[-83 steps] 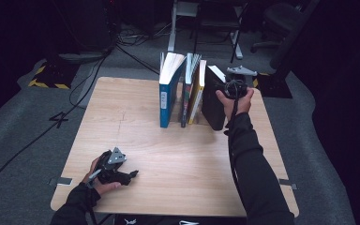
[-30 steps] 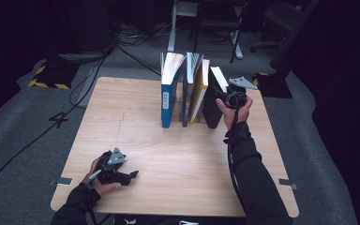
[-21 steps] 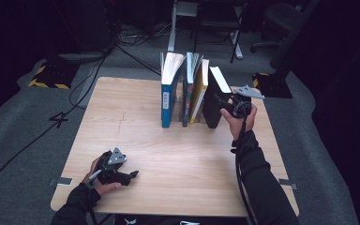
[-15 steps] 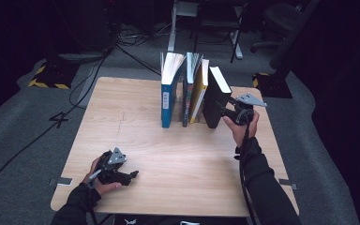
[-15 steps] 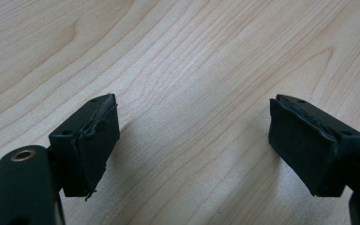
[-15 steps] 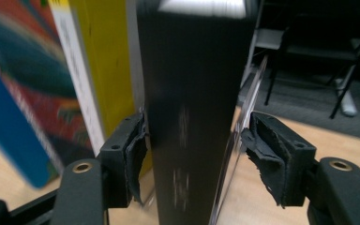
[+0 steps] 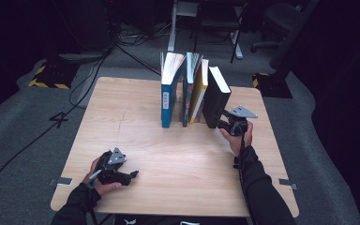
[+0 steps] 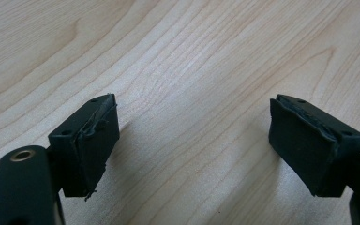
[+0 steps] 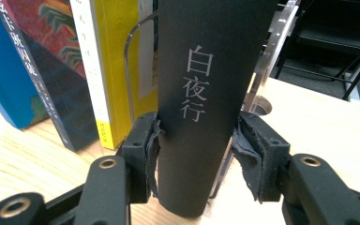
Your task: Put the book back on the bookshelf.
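Jaws of our right gripper [image 9: 194, 154], just closing, clamp the black hardcover book's [image 9: 206, 93] spine near the wooden tabletop's [image 7: 178, 159] far edge; our left gripper [image 8: 194, 140] rests released.

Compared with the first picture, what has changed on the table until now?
The right claw came down from the top of the black book to the foot of its spine; its jaws have just been closing and now press the spine from both sides. The book leans against the yellow book. The left claw, open, stayed resting on the table, and the other books kept their places.
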A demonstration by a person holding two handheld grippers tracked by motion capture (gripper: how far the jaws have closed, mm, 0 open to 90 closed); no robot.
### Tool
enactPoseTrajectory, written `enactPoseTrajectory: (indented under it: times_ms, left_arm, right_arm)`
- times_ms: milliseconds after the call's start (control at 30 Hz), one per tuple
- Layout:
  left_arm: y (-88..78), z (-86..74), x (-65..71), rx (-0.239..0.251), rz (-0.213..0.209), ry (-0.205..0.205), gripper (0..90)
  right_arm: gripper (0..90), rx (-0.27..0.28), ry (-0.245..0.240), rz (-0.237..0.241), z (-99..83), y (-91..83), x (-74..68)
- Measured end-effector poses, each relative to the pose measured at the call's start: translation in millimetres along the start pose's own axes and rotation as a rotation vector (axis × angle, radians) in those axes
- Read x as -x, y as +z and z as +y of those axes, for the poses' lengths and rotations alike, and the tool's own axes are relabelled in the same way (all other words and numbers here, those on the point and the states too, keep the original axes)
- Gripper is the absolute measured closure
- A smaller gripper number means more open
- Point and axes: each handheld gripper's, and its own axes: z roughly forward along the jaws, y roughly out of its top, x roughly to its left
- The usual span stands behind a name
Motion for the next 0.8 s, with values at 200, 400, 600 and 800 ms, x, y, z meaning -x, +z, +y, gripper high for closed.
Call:
enactPoseTrajectory:
  times_ms: [200, 400, 600, 800]
  left_arm:
    - [0.0, 0.0, 0.0, 0.0, 0.0, 0.0, 16.8]
    - [0.0, 0.0, 0.0, 0.0, 0.0, 0.0, 16.8]
    - [0.0, 0.0, 0.1, 0.001, 0.0, 0.0, 16.8]
    - [0.0, 0.0, 0.0, 0.0, 0.0, 0.001, 16.8]
  right_arm:
    - [52.1, 0.001, -0.015, -0.02, 4.3, 5.5, -11.1]
    - [51.6, -0.001, -0.01, -0.043, 9.6, 13.6, -18.4]
    - [51.1, -0.009, 0.008, -0.05, 13.9, 21.2, -17.3]
    - [50.5, -0.014, 0.012, -0.058, 16.9, 25.9, -17.5]
